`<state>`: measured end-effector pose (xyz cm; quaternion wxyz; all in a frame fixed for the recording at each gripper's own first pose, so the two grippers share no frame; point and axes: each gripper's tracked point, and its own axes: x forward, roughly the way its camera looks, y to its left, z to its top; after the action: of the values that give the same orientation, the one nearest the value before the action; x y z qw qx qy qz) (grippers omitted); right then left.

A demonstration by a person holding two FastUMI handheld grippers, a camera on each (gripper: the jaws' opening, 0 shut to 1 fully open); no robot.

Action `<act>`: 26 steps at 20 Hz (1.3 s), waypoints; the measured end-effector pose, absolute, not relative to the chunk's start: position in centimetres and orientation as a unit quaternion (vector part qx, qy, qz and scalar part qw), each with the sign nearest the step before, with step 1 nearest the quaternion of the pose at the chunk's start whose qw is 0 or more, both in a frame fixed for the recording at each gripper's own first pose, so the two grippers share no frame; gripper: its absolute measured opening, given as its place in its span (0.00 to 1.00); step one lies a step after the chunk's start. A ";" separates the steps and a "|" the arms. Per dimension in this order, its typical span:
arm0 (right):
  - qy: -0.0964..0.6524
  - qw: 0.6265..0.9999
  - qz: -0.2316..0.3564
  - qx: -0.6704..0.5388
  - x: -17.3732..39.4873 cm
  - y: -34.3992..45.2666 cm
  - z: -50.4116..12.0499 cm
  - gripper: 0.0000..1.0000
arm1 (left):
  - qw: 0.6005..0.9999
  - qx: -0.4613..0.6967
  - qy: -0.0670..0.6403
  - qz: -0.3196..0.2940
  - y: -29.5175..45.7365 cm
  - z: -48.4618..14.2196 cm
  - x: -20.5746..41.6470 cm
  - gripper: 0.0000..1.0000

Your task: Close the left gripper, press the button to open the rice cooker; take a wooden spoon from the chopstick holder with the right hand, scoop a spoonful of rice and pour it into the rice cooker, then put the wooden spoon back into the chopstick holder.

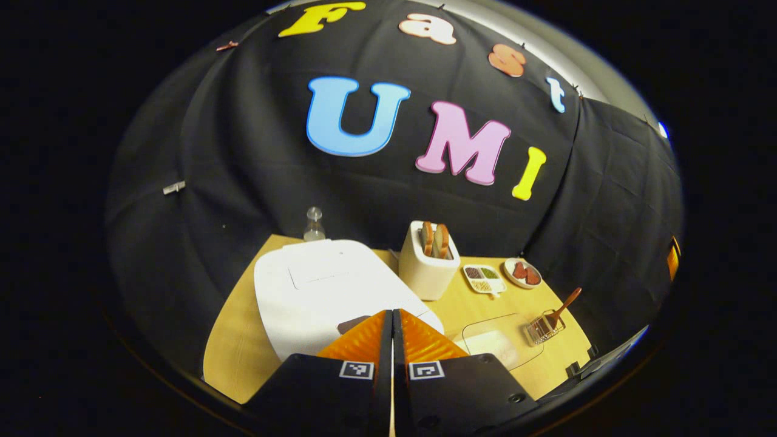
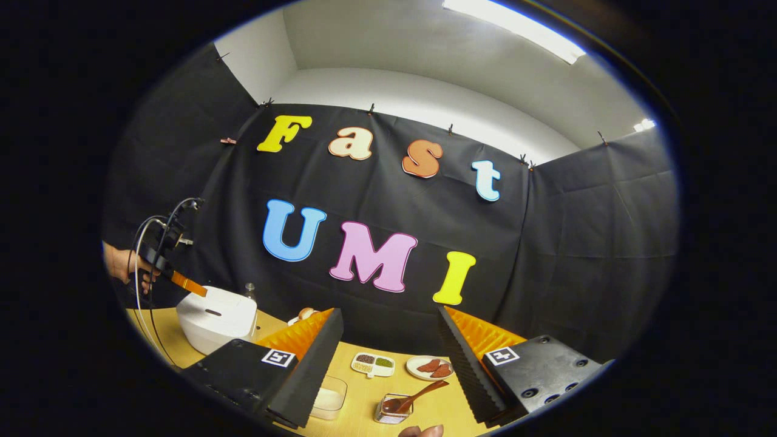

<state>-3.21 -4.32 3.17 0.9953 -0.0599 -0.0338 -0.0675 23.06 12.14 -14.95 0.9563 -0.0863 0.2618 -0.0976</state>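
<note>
Hovering over the rice cooker (image 1: 322, 291), left gripper (image 1: 392, 315) jaws together; right gripper (image 2: 388, 340) jaws apart, wooden spoon (image 2: 419, 396) at 6 o'clock.

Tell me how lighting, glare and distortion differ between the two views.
Left gripper view: dim, strong fisheye bend bowing the table; the white rice cooker is nearly blown out, its surface detail washed away; the left gripper is sharp. Right gripper view: brighter, a ceiling light strip glares overhead; the wooden spoon stays readable; the wall edges curve.
</note>
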 end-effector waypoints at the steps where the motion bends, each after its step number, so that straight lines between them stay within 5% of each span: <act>1: -0.031 0.995 -0.073 -0.064 -3.3 -4.6 2.9 0.98 | 0.948 -0.088 0.290 -0.099 12.4 -16.4 23.6 0.07; 4: -0.012 0.994 -0.088 -0.060 -3.7 -5.3 1.7 0.98 | 0.932 -0.091 0.339 -0.093 12.4 -19.0 25.1 0.07; 20: 0.009 0.991 -0.119 -0.056 -6.2 -7.1 0.4 0.97 | 0.921 -0.114 0.364 -0.081 12.7 -21.2 26.7 0.08; 26: 0.005 0.989 -0.132 -0.060 -6.9 -7.6 0.7 0.98 | 0.954 -0.062 0.280 -0.083 13.5 -15.0 27.8 0.07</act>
<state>-6.93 -7.62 0.69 0.9894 -0.0605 0.0048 -0.1316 27.80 13.48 -15.01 0.9543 -0.0623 0.2803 -0.0832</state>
